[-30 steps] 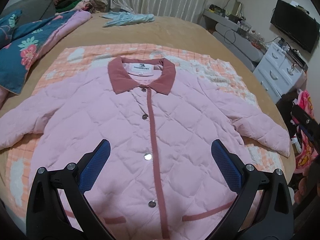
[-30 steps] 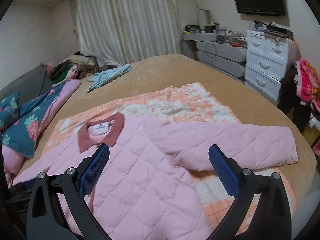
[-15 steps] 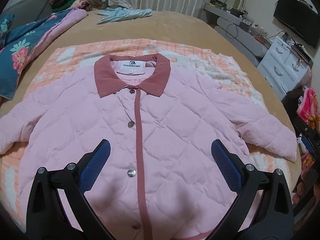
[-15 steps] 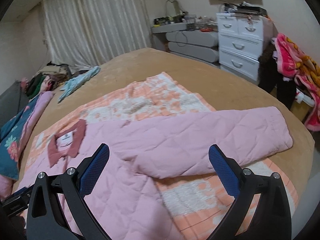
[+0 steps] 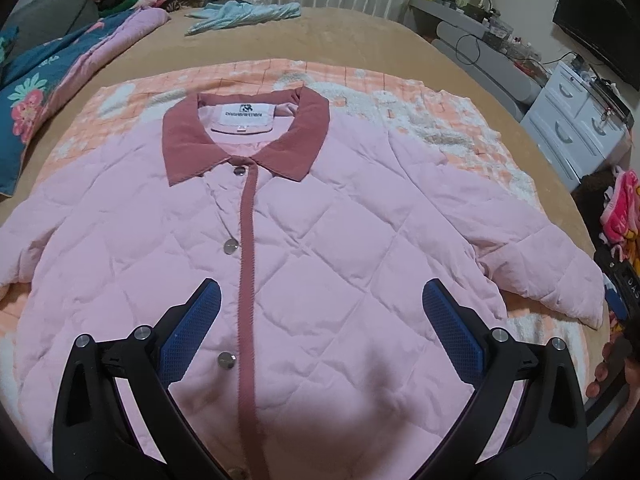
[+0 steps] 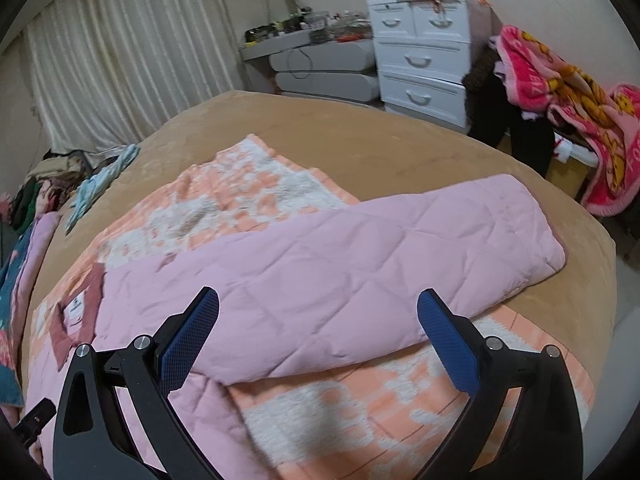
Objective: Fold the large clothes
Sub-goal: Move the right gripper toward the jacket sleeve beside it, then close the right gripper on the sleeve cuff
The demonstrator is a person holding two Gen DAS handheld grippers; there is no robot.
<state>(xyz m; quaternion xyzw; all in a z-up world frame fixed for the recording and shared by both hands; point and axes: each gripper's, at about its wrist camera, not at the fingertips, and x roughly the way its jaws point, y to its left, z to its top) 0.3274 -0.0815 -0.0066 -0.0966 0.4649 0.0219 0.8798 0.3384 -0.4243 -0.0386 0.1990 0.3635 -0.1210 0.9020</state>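
A pink quilted jacket [image 5: 320, 240] with a dusty-rose collar [image 5: 244, 140] lies flat, front up and buttoned, on an orange-and-white blanket [image 5: 420, 92] on the bed. My left gripper [image 5: 320, 320] hovers open over the jacket's lower front, nothing between its blue pads. In the right wrist view the jacket's right sleeve [image 6: 360, 256] stretches out toward the bed's edge. My right gripper [image 6: 318, 328] hangs open just above that sleeve, holding nothing. The jacket's hem is hidden below the left wrist view.
The tan bed cover [image 6: 360, 132] surrounds the blanket. A floral quilt [image 5: 36, 76] and a light-blue garment [image 5: 240, 12] lie at the far left and back. White drawers [image 6: 420, 60], a pink towel pile [image 6: 580, 100] and a TV [image 5: 600, 20] stand right of the bed.
Both grippers have moved forward and lower over the jacket. The right one has swung right, toward the outstretched sleeve. Both have stayed open.
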